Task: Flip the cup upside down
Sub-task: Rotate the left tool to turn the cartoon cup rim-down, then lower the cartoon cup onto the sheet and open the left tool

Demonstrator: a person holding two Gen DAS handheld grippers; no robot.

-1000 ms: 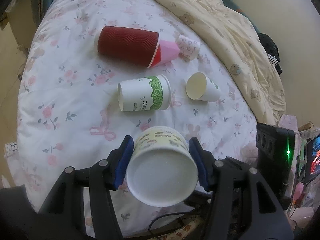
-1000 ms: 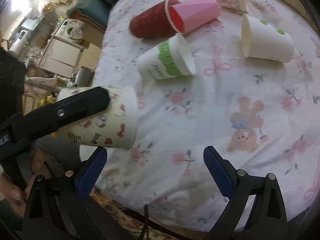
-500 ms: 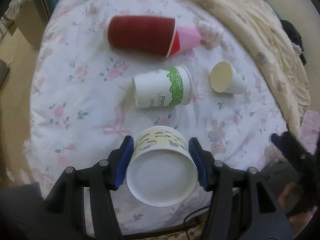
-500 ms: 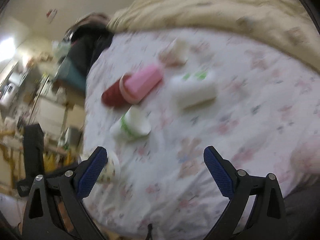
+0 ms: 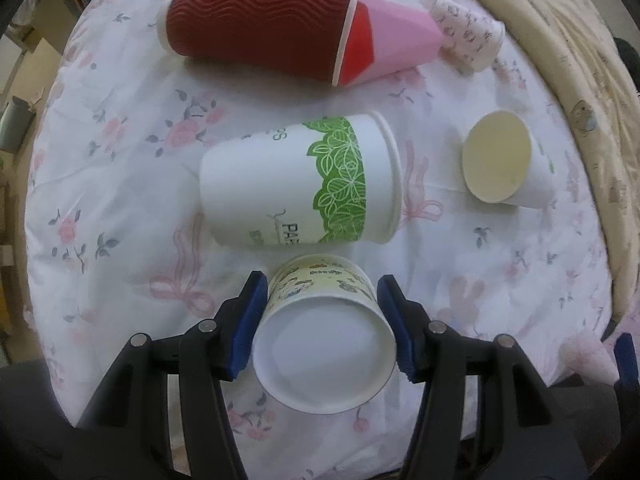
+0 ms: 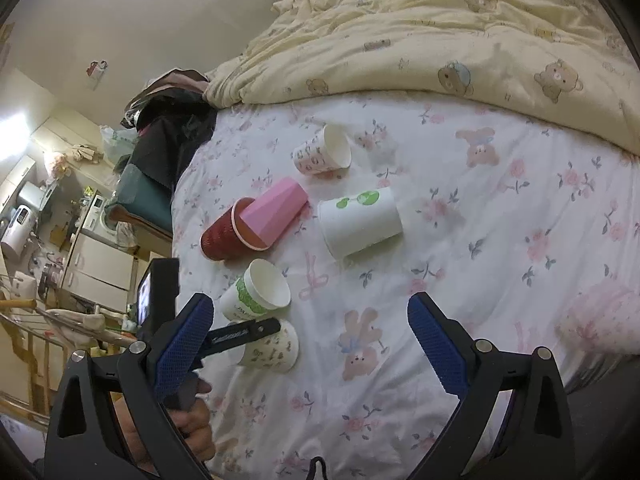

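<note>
your left gripper [image 5: 322,320] is clamped on the cartoon-print paper cup [image 5: 324,340], base toward the camera, at the bed's [image 5: 120,208] near edge. just beyond lies the green-leaf cup [image 5: 300,184]. your right gripper [image 6: 310,344] hangs wide apart, holding nothing.

The left wrist view sits low and very close, looking along its own blue fingers [image 5: 246,328] over the flowery bed sheet [image 5: 120,184]; the right wrist view sits higher and farther back, looking across the bed toward the yellow blanket [image 6: 460,28]; both show the sheet and the cups lying on it.
</note>
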